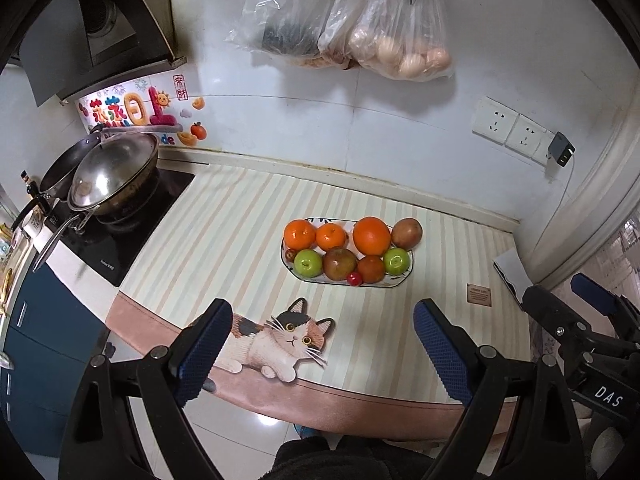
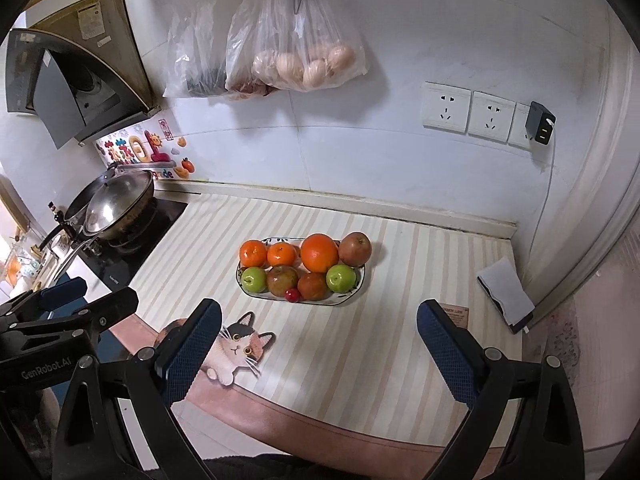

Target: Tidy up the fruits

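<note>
Countertop [image 1: 248, 216] covered by striped mat with a cat print [image 1: 288, 340], probably to protect the surface and stop things sliding. Wok with lid [image 1: 114, 172] left on the hob at the far left, well apart from the fruit. Two plastic bags [image 1: 344, 20] hung on the wall above, one of eggs, likely to keep the worktop free. Oval plate [image 1: 289, 270] placed near the middle of the mat, holding all the fruit in two rows: big orange [image 1: 371, 236], brownish apple [image 1: 406, 233] and two mandarins [image 1: 299, 234] behind; two green apples [image 1: 308, 263], more reddish-brown fruit and a small red one [image 1: 354, 278] in front. Nothing loose on the mat, so sorting judged finished. Left gripper [image 1: 324, 354] and right gripper [image 2: 318, 354] both held above the near edge, jaws wide apart, nothing between them, clear of the plate.
</note>
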`<state>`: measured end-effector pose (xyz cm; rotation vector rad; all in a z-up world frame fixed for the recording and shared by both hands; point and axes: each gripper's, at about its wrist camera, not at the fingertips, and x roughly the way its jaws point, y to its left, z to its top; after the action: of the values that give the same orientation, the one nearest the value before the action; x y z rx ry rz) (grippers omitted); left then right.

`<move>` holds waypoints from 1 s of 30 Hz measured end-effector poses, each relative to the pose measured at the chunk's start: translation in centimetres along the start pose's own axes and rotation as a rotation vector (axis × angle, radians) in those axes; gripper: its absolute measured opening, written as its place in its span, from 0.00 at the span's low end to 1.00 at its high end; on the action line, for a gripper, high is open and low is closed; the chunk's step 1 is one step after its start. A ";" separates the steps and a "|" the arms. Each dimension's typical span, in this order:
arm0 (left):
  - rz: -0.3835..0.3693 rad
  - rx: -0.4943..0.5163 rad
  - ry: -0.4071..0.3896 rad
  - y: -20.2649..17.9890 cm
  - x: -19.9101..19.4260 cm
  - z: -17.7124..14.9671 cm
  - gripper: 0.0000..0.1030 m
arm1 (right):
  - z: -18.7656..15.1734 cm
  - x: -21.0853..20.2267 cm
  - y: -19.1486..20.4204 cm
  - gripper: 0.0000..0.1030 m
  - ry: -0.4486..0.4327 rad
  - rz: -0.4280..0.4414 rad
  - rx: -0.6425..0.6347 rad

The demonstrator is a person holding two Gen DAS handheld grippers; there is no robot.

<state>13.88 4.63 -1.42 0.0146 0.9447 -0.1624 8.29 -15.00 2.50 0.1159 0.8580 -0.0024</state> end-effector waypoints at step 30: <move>0.180 0.018 0.050 -0.5 8.4 0.9 0.90 | 0.3 11.5 -2.4 0.98 0.088 0.004 0.058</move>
<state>19.41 2.99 -7.68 0.1203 0.9868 -0.0039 15.90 -16.93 -6.23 0.1733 0.9455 -0.0182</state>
